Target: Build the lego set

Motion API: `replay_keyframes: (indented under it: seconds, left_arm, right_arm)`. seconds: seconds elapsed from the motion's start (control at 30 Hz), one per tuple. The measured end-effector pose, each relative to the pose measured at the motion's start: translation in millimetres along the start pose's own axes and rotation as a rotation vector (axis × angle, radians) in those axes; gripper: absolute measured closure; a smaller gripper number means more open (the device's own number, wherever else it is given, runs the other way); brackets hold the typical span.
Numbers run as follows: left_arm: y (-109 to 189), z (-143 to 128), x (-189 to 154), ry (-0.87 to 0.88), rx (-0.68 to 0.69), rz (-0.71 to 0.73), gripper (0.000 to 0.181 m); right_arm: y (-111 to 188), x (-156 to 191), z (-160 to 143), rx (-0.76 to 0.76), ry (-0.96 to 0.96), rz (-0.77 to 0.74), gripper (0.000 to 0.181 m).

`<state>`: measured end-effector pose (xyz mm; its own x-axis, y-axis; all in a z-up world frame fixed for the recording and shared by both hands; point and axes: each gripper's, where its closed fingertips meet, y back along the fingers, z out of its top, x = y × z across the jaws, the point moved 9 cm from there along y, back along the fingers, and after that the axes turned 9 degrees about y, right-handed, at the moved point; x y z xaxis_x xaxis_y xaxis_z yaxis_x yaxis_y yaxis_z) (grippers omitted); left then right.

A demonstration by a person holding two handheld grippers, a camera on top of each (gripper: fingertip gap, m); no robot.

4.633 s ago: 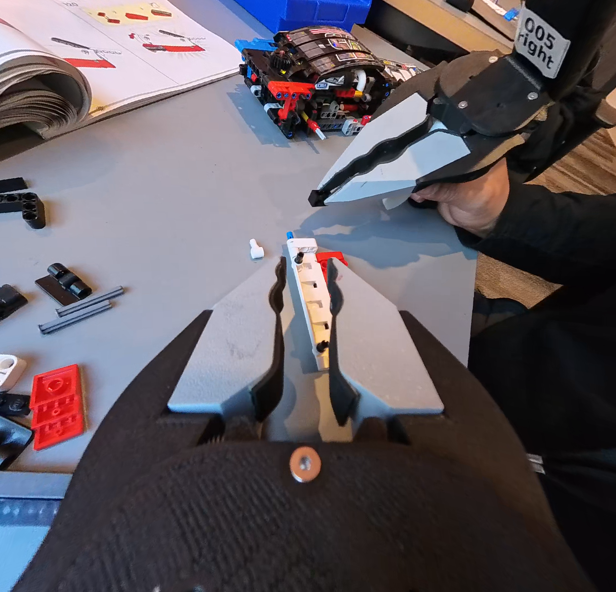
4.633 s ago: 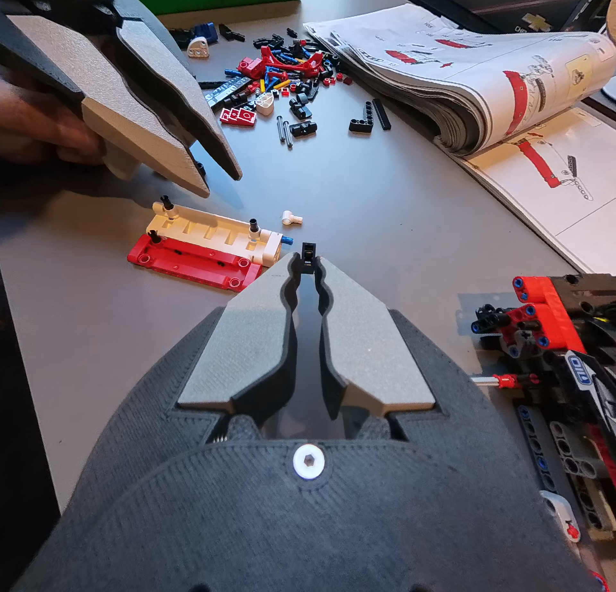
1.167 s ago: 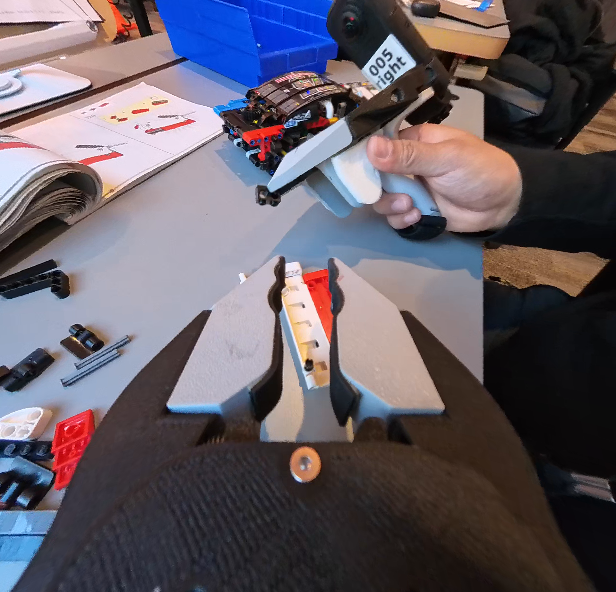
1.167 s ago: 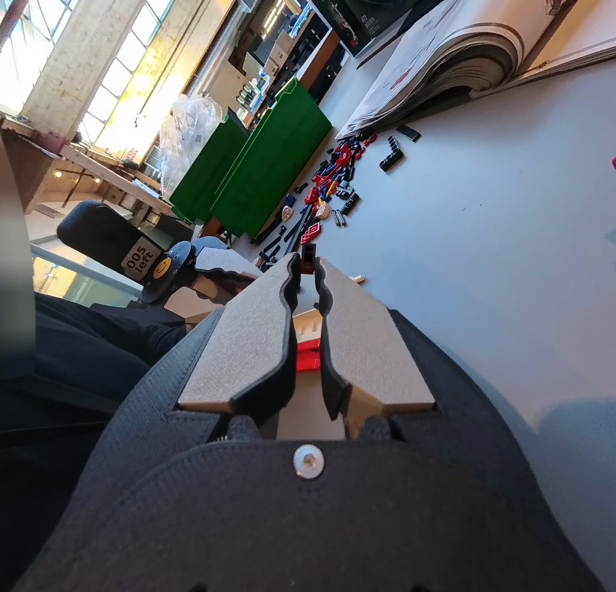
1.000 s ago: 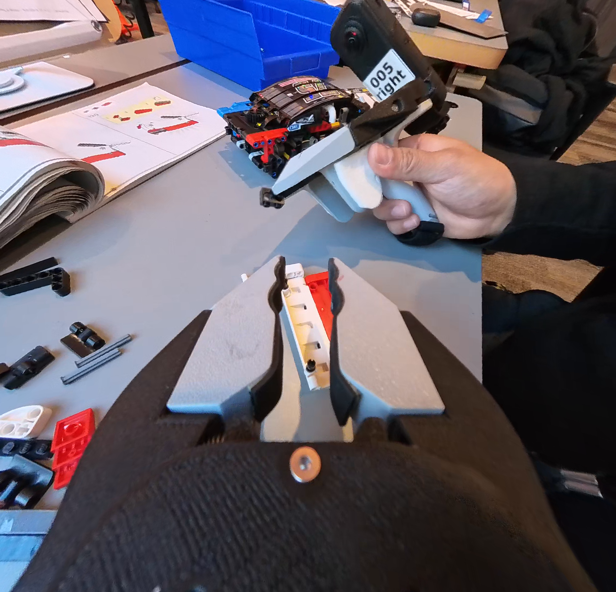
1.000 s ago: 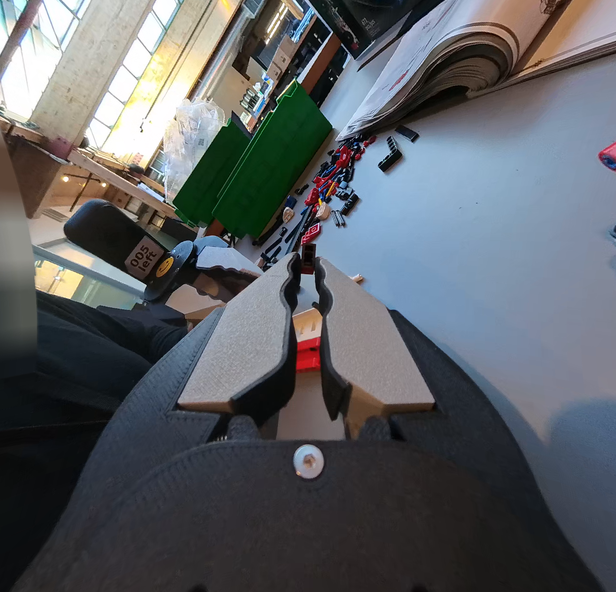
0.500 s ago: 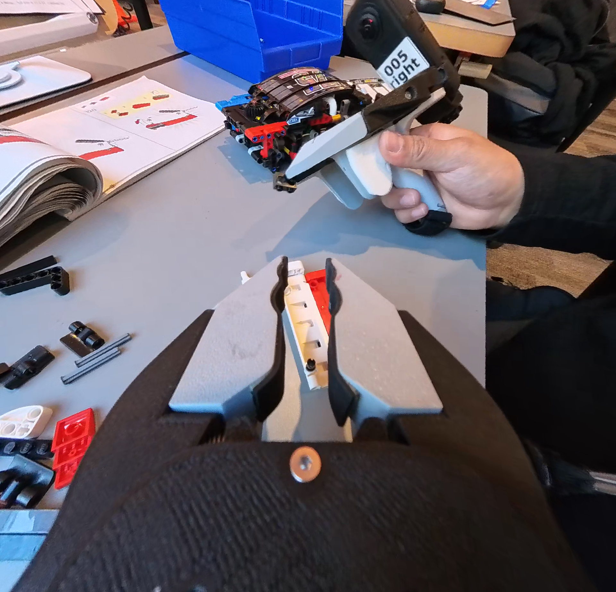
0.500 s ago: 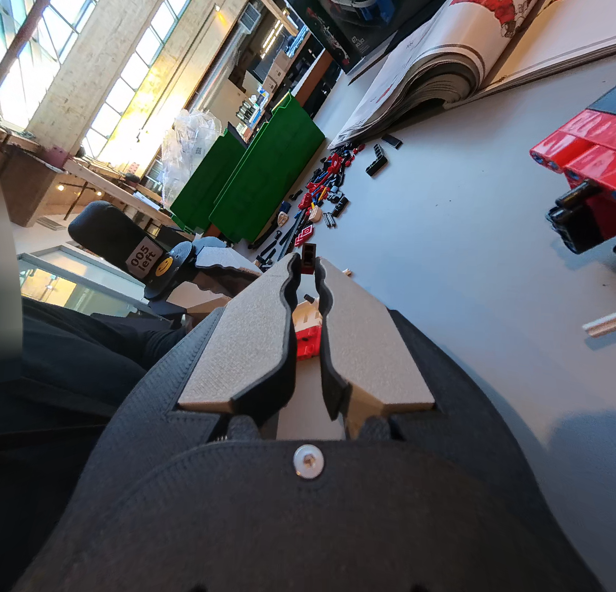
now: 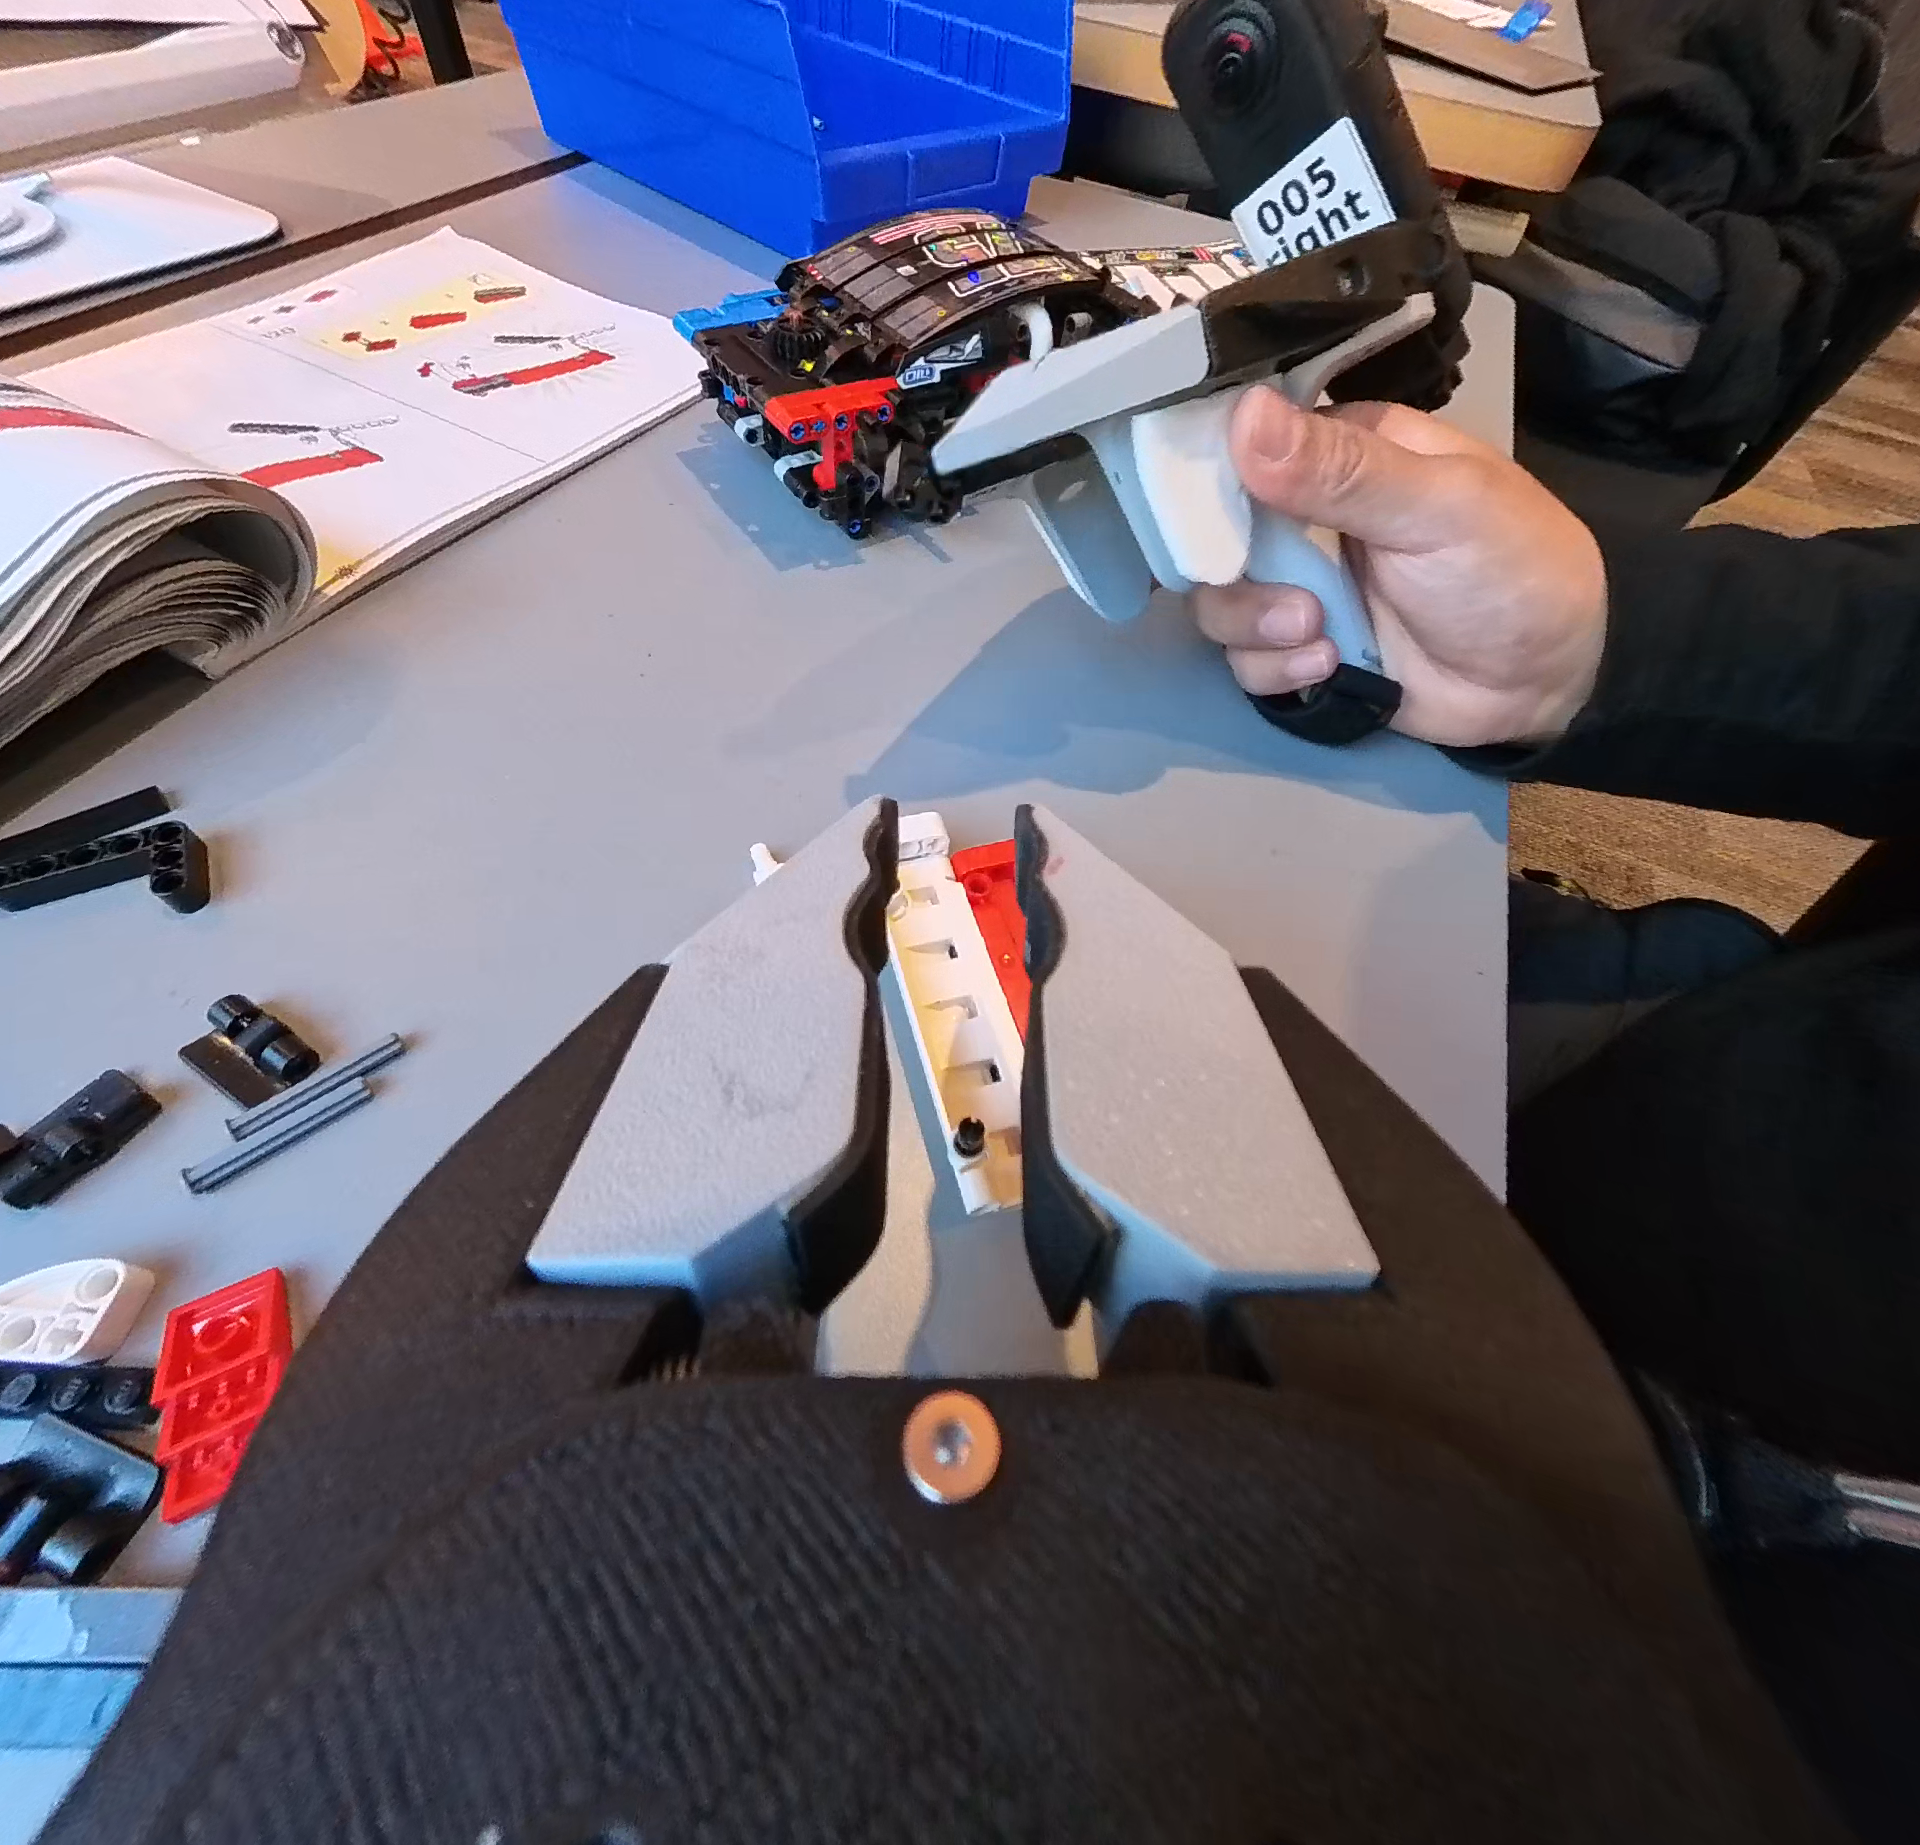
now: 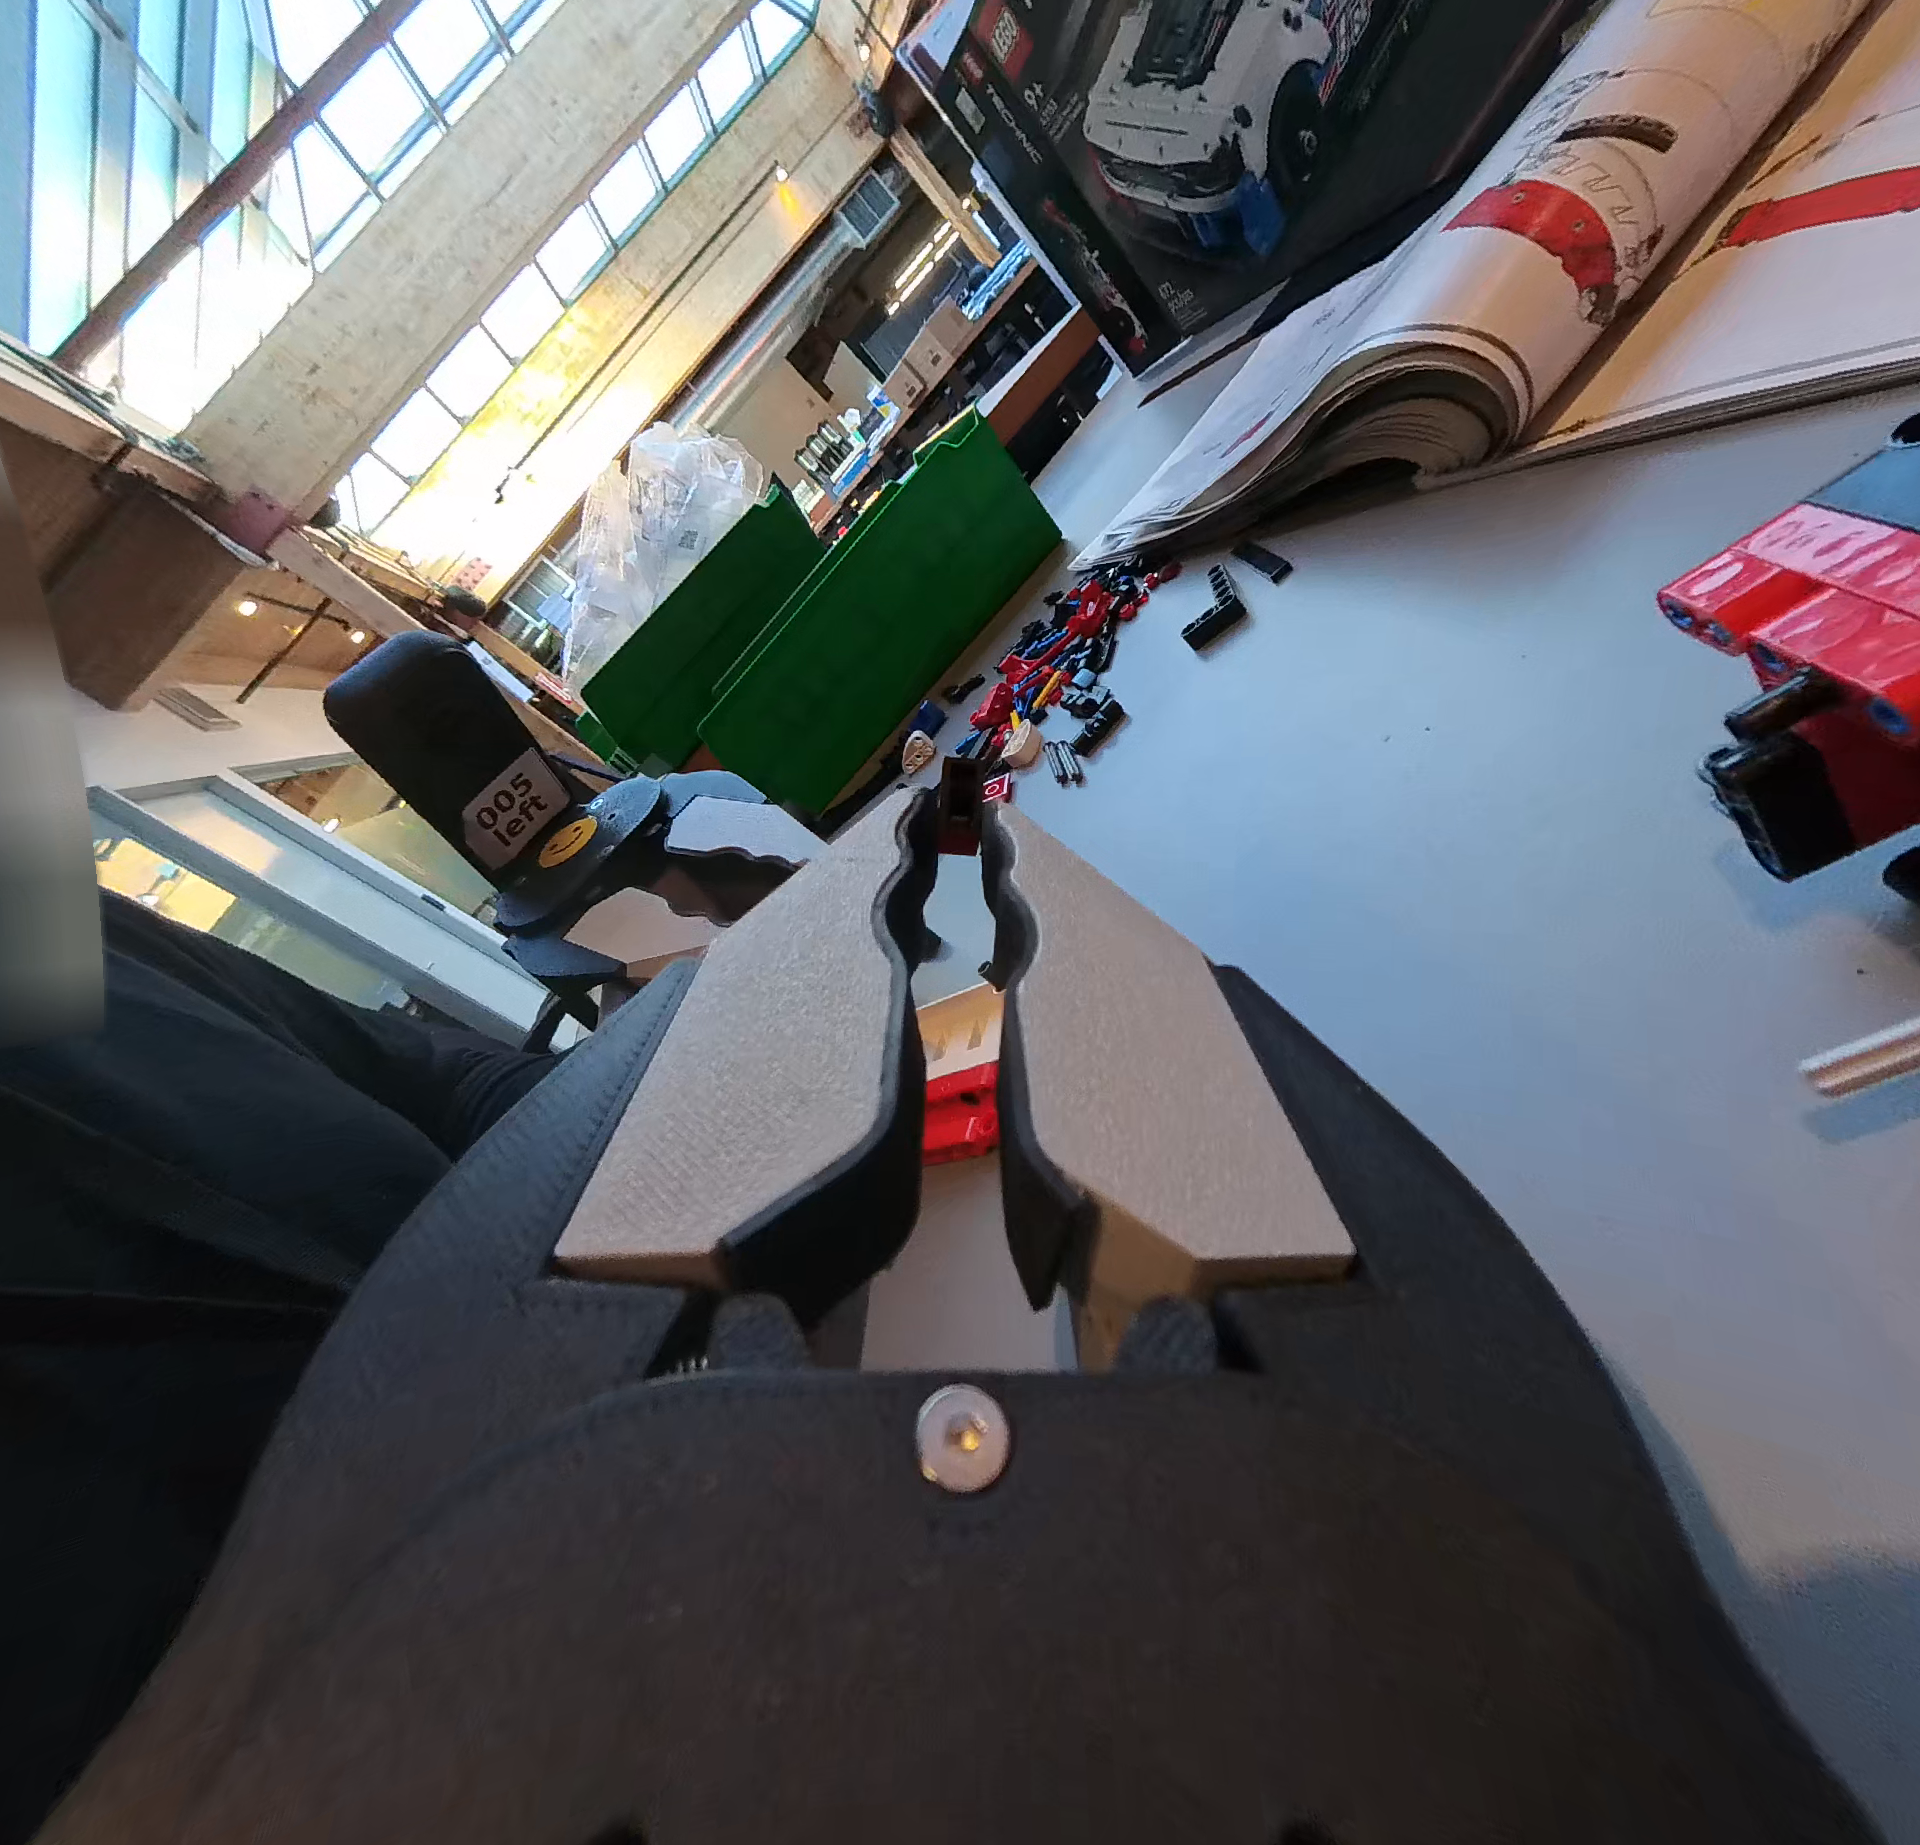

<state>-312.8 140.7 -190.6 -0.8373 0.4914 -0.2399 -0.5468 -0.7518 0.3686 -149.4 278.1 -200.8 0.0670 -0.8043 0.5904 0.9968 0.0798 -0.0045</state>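
The right gripper (image 10: 948, 821) is tipped on its side above the grey table (image 10: 1455, 860), its fingers pressed on a small dark connector piece (image 10: 958, 806) at their tips. In the left wrist view it is held in a hand (image 9: 1434, 569) close to the partly built car model (image 9: 914, 341), and a white label with printed writing sits on its black body.

The left gripper (image 9: 948, 831) hangs just above the table with its jaws spread; the white and red panel assembly (image 9: 961, 1006) lies flat on the table between and under its fingers, not gripped. A white label and a yellow round sticker sit on this gripper's body in the right wrist view.

Farther out lie loose pieces (image 10: 1060, 652), an open instruction booklet (image 9: 343, 413) with red diagrams, a blue bin (image 9: 790, 102), green bins (image 10: 831, 632) and the dark set box (image 10: 1195, 112) with printed branding and a white car picture.
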Motion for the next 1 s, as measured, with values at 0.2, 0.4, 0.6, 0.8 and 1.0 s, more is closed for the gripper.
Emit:
replay_keyframes:
  seconds: [0.2, 0.4, 0.6, 0.8, 1.0]
  left_arm:
    - [0, 0, 0, 0.003, 0.001, 0.000, 0.163]
    - [0, 0, 0, 0.003, 0.002, 0.001, 0.163]
    - [-1, 0, 2, 0.018, 0.007, 0.017, 0.163]
    - [-6, -5, 13, 0.173, 0.184, 0.096, 0.150]
    - [-19, -19, 14, 0.180, 0.330, 0.100, 0.153]
  right_arm:
    - [0, 2, 0, -0.006, 0.017, -0.001, 0.176]
    - [0, 1, 1, -0.019, 0.016, -0.001, 0.176]
    - [-1, 2, 0, -0.012, 0.024, 0.003, 0.175]
    - [0, 1, 2, -0.021, 0.015, 0.002, 0.176]
    - [-2, 2, 3, -0.012, 0.026, 0.002, 0.176]
